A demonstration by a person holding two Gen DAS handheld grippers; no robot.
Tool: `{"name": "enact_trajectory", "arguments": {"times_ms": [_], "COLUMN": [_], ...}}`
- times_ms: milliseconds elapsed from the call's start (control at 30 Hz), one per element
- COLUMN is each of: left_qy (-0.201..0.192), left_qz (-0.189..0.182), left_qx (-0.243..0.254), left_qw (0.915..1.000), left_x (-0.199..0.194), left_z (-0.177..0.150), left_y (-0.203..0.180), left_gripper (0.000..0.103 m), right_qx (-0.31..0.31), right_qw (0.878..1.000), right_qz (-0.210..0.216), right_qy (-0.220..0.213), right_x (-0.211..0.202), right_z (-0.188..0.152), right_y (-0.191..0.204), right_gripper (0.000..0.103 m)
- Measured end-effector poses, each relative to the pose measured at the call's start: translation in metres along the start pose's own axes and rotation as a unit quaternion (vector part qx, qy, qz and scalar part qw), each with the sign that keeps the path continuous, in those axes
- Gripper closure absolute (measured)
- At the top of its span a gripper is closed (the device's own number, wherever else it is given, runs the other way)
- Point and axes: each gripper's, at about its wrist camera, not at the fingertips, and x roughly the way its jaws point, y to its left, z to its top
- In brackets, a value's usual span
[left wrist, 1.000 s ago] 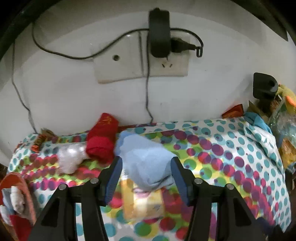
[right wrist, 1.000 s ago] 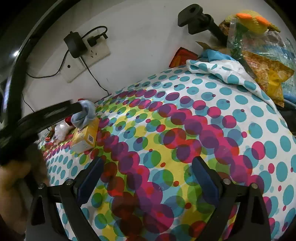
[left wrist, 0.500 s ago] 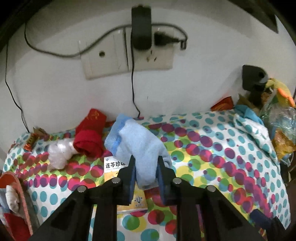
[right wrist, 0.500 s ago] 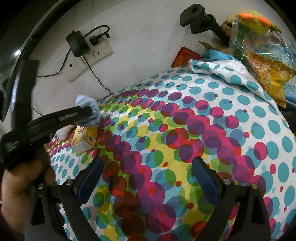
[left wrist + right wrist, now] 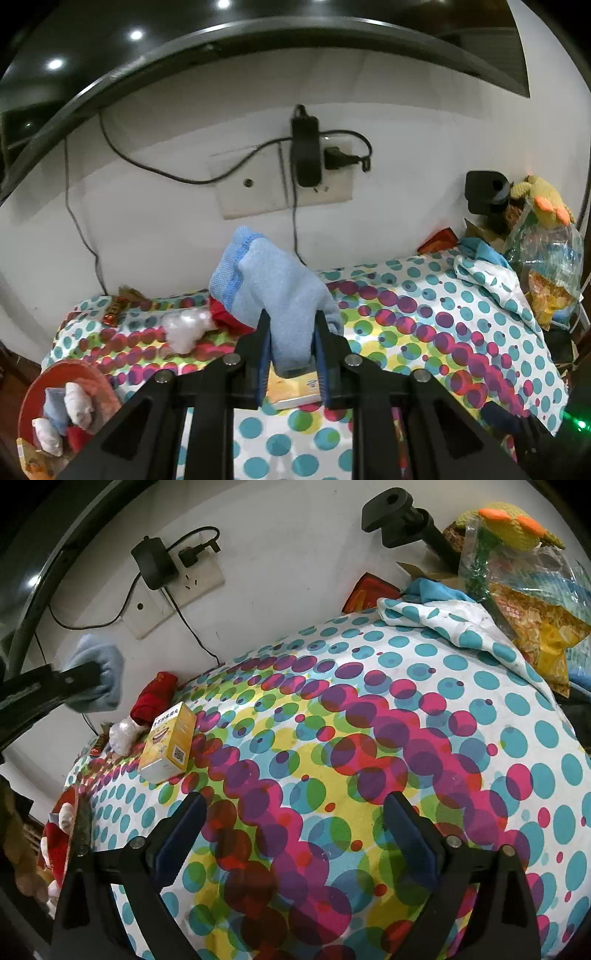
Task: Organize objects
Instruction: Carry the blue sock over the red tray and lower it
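**Blue sock lifted above a dotted tabletop**

A red basket (image 5: 79,373) at the table's near-left corner holds rolled white, blue and red socks. The left gripper (image 5: 291,354) pinches a light blue sock (image 5: 280,295), held clear above the yellow box (image 5: 168,744) — a red sock (image 5: 153,698) and a white bundle (image 5: 123,734) lie by the wall edge. The right gripper (image 5: 295,834) hovers with jaws spread over the polka-dot cloth (image 5: 369,738), whose middle is bare — bags (image 5: 528,616) crowd the far-right edge.

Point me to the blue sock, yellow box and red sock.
blue sock (image 5: 280,295), left wrist view, on its body above the clamping fingers.
yellow box (image 5: 170,742), right wrist view, on its top face.
red sock (image 5: 153,698), right wrist view, on its middle.
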Motion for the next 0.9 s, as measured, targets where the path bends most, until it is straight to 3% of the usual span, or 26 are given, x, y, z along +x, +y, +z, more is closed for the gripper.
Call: {"name": "enact_trajectory", "arguments": {"times_ms": [600,900], "left_qy": [0.0,0.021], "left_qz": [0.042,0.061], "left_qx": [-0.036,-0.079], "left_qw": [0.9985,0.9948], "left_x": [-0.049,-0.097], "left_z": [-0.016,-0.055], "left_y": [0.084,0.208], "left_gripper": [0.083,0.082], "right_qx": [-0.001,-0.003], "right_qw": [1.0,1.0], "right_qz": [0.003,0.003], "right_qy": [0.001,0.002], "right_x": [0.002,0.002], "right_z": [-0.001,-0.002], "right_y": [0.002,0.002], "right_gripper": [0.003,0.001]}}
